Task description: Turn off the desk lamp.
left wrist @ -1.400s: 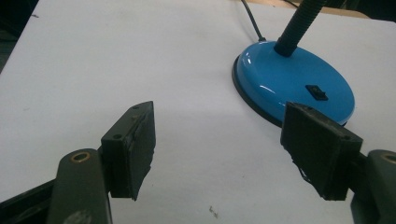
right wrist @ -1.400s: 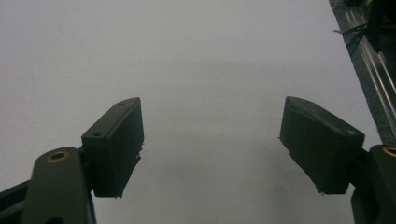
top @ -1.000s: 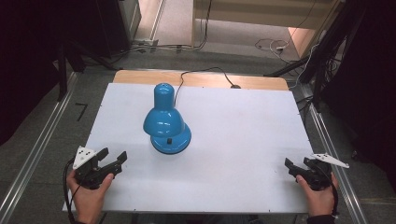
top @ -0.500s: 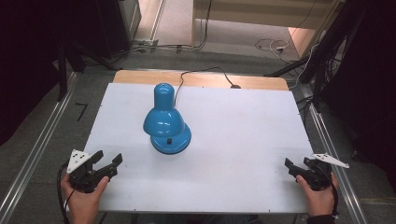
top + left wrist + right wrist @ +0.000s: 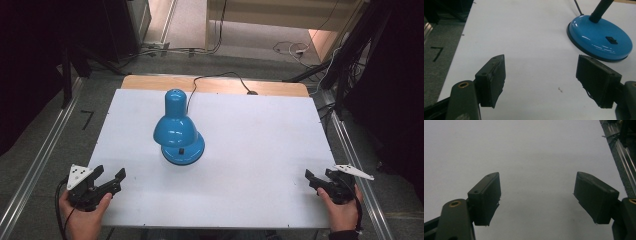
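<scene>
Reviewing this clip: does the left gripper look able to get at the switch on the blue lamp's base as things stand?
Probably yes. The left gripper is open and empty, the switch faces it on the near side of the lamp base, and only bare white table lies between them.

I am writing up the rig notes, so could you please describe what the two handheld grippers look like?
Both are black two-jaw tools. The left gripper carries a light grey three-cornered plate with small dark dots on top, and a black cable loops from it; the right gripper has a similar plate. In the gripper views the jaws end in flat rectangular black pads on dark arms with brass-coloured rivets.
</scene>
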Available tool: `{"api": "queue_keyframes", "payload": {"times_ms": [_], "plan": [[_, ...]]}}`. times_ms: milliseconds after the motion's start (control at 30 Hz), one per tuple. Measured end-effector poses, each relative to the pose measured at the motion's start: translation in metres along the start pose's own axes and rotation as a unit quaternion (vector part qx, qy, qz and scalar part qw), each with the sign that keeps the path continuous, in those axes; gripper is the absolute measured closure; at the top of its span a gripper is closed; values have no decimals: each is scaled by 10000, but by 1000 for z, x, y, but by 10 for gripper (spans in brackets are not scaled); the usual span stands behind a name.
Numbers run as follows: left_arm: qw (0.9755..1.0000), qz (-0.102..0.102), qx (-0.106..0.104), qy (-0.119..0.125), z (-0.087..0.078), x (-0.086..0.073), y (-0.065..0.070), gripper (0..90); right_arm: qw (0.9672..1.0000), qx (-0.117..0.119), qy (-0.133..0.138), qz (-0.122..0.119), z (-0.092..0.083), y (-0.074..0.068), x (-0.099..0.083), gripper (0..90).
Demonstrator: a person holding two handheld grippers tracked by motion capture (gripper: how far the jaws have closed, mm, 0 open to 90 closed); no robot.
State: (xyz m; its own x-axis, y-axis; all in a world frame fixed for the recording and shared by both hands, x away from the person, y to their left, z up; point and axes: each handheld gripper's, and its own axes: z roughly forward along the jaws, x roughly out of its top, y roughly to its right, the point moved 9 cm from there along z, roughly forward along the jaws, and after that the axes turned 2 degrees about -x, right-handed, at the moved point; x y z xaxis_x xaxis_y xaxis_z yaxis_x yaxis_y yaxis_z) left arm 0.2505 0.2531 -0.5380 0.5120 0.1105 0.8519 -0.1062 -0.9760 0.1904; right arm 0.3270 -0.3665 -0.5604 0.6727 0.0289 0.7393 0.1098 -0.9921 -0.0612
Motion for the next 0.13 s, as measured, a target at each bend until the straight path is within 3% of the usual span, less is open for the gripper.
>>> {"api": "queue_keyframes", "payload": {"times_ms": [133], "plan": [[9994, -5, 278, -209, 2, -7, -9, 232, 10000, -14, 11, 0, 0, 0, 0, 206]]}}
